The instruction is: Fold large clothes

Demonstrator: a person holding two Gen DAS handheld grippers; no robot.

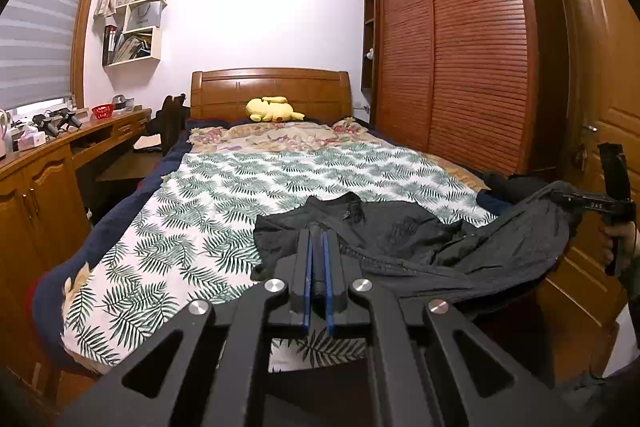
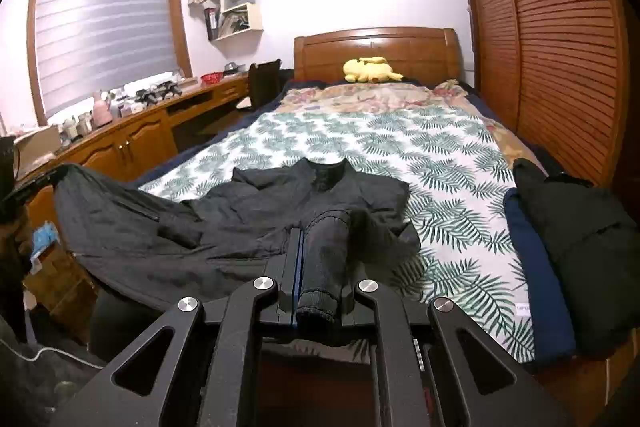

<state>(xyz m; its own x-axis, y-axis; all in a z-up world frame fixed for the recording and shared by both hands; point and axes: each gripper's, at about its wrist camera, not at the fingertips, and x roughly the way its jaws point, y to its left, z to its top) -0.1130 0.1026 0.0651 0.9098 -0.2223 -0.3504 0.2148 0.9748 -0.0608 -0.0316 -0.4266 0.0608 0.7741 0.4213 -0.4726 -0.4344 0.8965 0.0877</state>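
A large black jacket [image 1: 400,227] lies spread on the leaf-print bed cover [image 1: 192,211], collar toward the headboard. My left gripper [image 1: 318,227] is shut on a thin fold of the jacket's lower edge. My right gripper [image 2: 324,223] is shut on a black sleeve cuff [image 2: 322,267] that runs back between its fingers. In the left wrist view the right gripper [image 1: 560,195] shows at the far right, lifting the jacket's side. In the right wrist view the jacket [image 2: 248,215] drapes leftward, and the left gripper itself is only a dark shape at the left edge.
A folded pile of black and navy clothes [image 2: 568,247] sits at the bed's right edge. A yellow plush toy [image 1: 270,109] lies by the headboard. A wooden desk [image 1: 40,163] runs along the left, a slatted wardrobe [image 1: 460,59] along the right.
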